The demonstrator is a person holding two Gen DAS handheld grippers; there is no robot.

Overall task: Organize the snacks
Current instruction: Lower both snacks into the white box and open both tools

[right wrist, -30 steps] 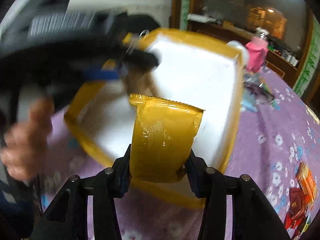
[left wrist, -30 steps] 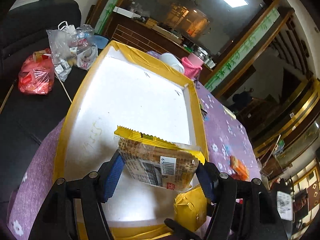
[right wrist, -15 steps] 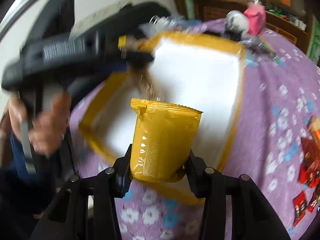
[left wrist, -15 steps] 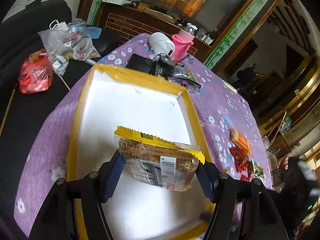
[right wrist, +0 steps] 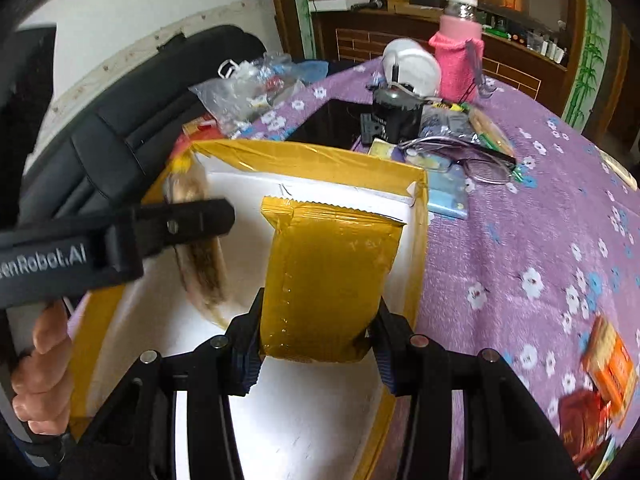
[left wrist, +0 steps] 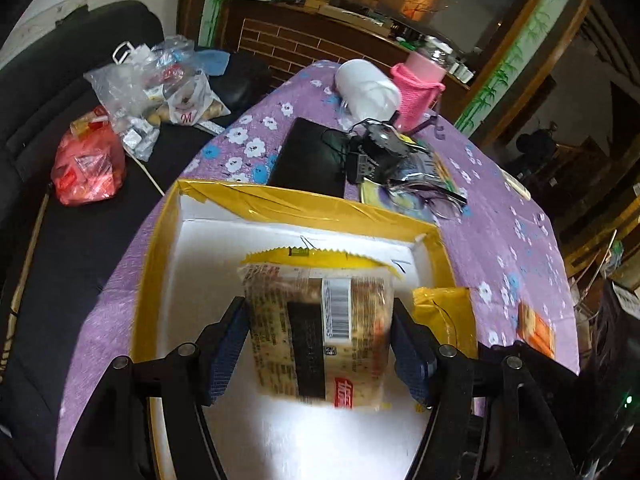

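The biscuit packet (left wrist: 320,332), clear-fronted with a barcode and a yellow top seam, is hanging over the white floor of the box (left wrist: 280,202), and the left gripper (left wrist: 320,348) is clamping it between its blue pads. Just to its right, the yellow packet (right wrist: 326,280) is sitting pinched in the right gripper (right wrist: 316,344), also above the box floor near the right-hand wall. Neither packet is looking set down yet; both are seeming to be held a little clear of the bottom, though the blur is making that hard to judge.

The box itself, edged in yellow tape, is lying on the purple flowered tablecloth (right wrist: 540,240) and is showing nothing else inside. By my reckoning the sorting is only getting started: these two packets are about to go in, and more snacks are waiting out on the cloth, namely an orange packet (right wrist: 610,356) and a dark red one (right wrist: 580,424) near the right edge.

Beyond the box, a black case (left wrist: 312,156), glasses (right wrist: 476,164), a white tub (left wrist: 368,88) and a pink bottle (left wrist: 418,92) are crowding the far end of the table
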